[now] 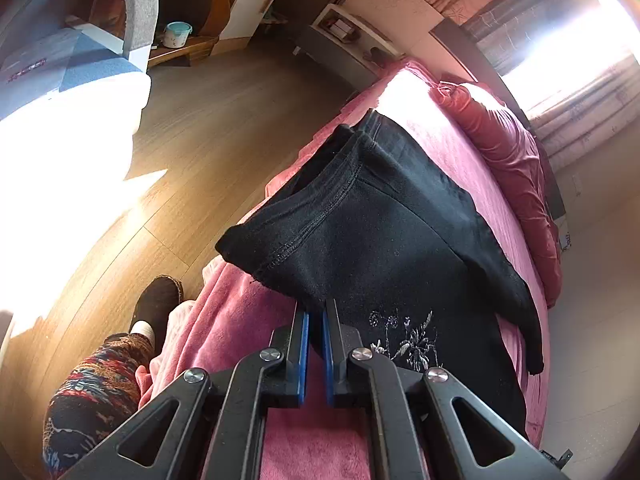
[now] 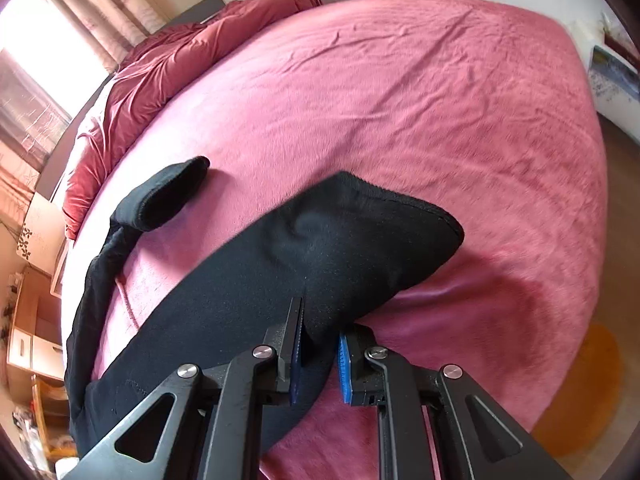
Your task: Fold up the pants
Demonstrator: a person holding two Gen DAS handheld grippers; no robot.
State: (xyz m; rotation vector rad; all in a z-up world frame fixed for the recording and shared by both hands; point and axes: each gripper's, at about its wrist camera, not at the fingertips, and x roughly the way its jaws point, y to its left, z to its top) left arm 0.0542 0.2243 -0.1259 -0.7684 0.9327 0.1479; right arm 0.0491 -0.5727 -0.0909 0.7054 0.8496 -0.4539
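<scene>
Black fleece pants (image 1: 384,236) with a silver floral embroidery lie on a pink bed blanket (image 1: 240,320). My left gripper (image 1: 315,312) has its blue pads nearly together, pinching the pants' edge near the embroidery. In the right wrist view the pants (image 2: 280,280) stretch across the bed, one leg end lifted in front and the other leg end (image 2: 168,196) lying further left. My right gripper (image 2: 320,328) has its jaws apart with the leg's fabric between them; its right pad stands clear of the cloth.
A red duvet (image 2: 132,92) is bunched along the bed's far side by the curtains. A wooden floor (image 1: 208,128), a grey chair (image 1: 132,8) and shelves lie left of the bed. The person's patterned leg and slipper (image 1: 156,304) stand by the bed edge.
</scene>
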